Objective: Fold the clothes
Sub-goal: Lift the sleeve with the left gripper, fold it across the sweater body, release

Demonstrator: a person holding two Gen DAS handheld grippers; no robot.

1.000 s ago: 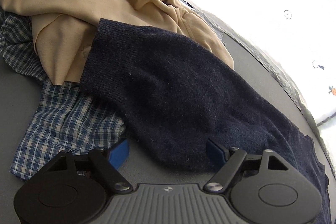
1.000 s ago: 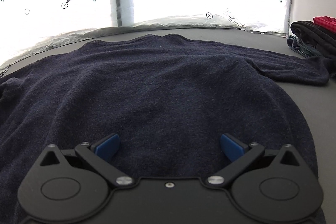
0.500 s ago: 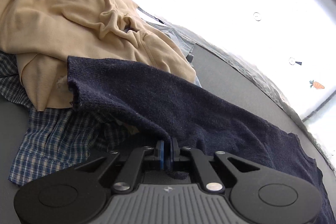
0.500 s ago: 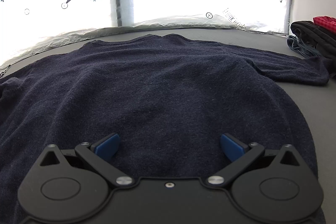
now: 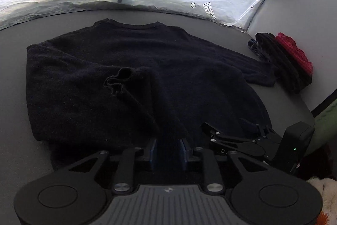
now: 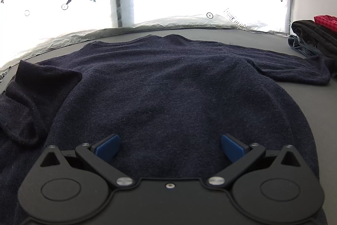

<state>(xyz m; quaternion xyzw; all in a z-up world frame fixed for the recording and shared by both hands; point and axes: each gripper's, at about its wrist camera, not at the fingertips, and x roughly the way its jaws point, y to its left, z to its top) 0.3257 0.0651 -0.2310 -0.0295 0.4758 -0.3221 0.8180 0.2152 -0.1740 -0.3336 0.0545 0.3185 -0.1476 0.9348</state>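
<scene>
A dark navy sweater (image 6: 168,88) was found spread flat on the grey table (image 5: 12,98), collar toward the bright window, hem toward the cameras, so its long axis ran from near to far. At the left, one sleeve (image 5: 134,94) was seen lifted and carried in over the body, cuff hanging open and limp. It was pinched between the fingers of the left gripper (image 5: 167,151), which were pressed together on the knit. The fabric was judged soft, light and floppy, with enough nap to resist slipping; it would likely sag wherever unsupported, so hold is best taken at cuffs, hem corners or shoulder seams. Near the hem, the right gripper (image 6: 169,148) was noted spread wide just above the cloth, nothing held. Further right, the other sleeve (image 6: 294,71) was laid straight out sideways, its cuff reaching a stack of dark and red clothes (image 5: 286,60) at the table's right edge.
</scene>
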